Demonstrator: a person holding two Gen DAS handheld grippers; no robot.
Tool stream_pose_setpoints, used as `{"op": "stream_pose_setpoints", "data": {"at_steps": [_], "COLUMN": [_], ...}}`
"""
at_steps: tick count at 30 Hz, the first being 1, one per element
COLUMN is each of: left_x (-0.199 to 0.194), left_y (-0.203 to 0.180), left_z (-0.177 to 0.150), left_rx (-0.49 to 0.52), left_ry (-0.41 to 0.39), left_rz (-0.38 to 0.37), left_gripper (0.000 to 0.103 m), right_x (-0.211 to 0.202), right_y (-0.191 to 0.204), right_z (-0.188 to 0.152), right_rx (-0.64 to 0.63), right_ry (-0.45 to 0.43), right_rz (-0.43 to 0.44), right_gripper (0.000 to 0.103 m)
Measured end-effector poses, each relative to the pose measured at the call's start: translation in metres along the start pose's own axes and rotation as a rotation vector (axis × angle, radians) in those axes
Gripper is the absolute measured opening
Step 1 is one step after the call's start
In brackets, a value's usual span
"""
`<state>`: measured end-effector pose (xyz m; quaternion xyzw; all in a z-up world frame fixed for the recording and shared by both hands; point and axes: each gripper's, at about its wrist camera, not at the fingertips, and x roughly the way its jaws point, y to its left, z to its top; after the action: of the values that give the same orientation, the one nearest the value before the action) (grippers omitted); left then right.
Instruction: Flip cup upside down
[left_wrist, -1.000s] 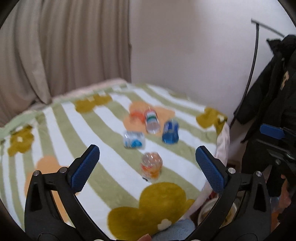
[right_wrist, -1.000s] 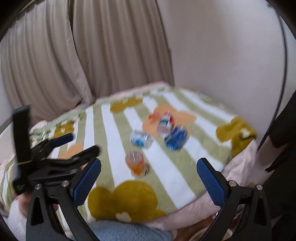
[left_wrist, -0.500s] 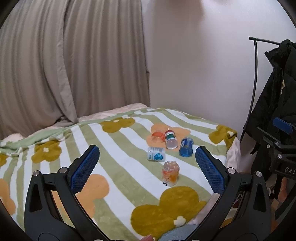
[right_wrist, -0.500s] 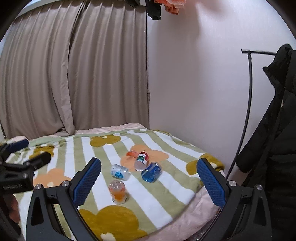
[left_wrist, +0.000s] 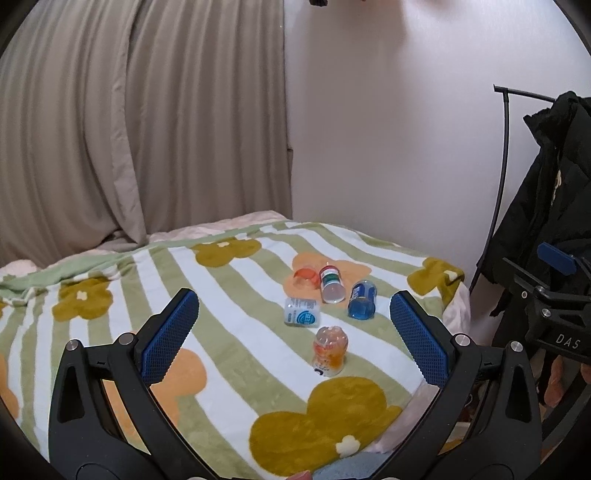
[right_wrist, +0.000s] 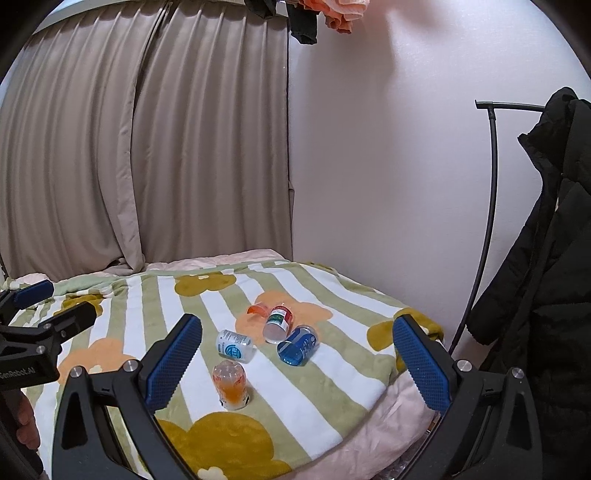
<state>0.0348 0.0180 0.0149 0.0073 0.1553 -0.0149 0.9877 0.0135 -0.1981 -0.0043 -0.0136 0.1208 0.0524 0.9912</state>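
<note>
Several small cups sit on a striped flower blanket (left_wrist: 229, 354). A clear cup with orange print (left_wrist: 330, 350) (right_wrist: 231, 384) stands nearest, its rounded closed end up. Behind it lie on their sides a white-and-blue cup (left_wrist: 301, 312) (right_wrist: 234, 345), a blue cup (left_wrist: 361, 303) (right_wrist: 298, 345), a red-and-green cup (left_wrist: 331, 283) (right_wrist: 277, 323) and an orange clear cup (left_wrist: 306, 277) (right_wrist: 258, 309). My left gripper (left_wrist: 294, 301) is open and well short of the cups. My right gripper (right_wrist: 297, 323) is open too, above the bed's near edge, holding nothing.
Beige curtains (right_wrist: 147, 147) hang behind the bed, beside a white wall. A black coat (right_wrist: 546, 258) on a rack (right_wrist: 487, 206) stands at the right. The blanket's right edge (left_wrist: 454, 306) drops off close to the cups. The other gripper shows at each view's side.
Both grippers have drawn back and risen from the bed, so the cups look smaller and farther. The cups have not moved. Both grippers stay open.
</note>
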Motion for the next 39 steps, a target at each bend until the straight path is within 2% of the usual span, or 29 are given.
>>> {"op": "stream_pose_setpoints", "data": {"at_steps": [11,39], "left_x": [0.0,-0.009], "left_y": [-0.006,-0.012], "left_z": [0.004,0.002], "left_rx": [0.008,0.004], "left_ry": [-0.027,-0.039], "left_rz": [0.011,0.008], "left_gripper": [0.103,0.103], "right_x": [0.003,0.002], "right_y": [-0.001,0.0], "right_z": [0.007,0.005], "right_rx": [0.004,0.0], "right_ry": [-0.006,-0.01], "right_rz": [-0.007,-0.006], "right_gripper": [0.103,0.103]}}
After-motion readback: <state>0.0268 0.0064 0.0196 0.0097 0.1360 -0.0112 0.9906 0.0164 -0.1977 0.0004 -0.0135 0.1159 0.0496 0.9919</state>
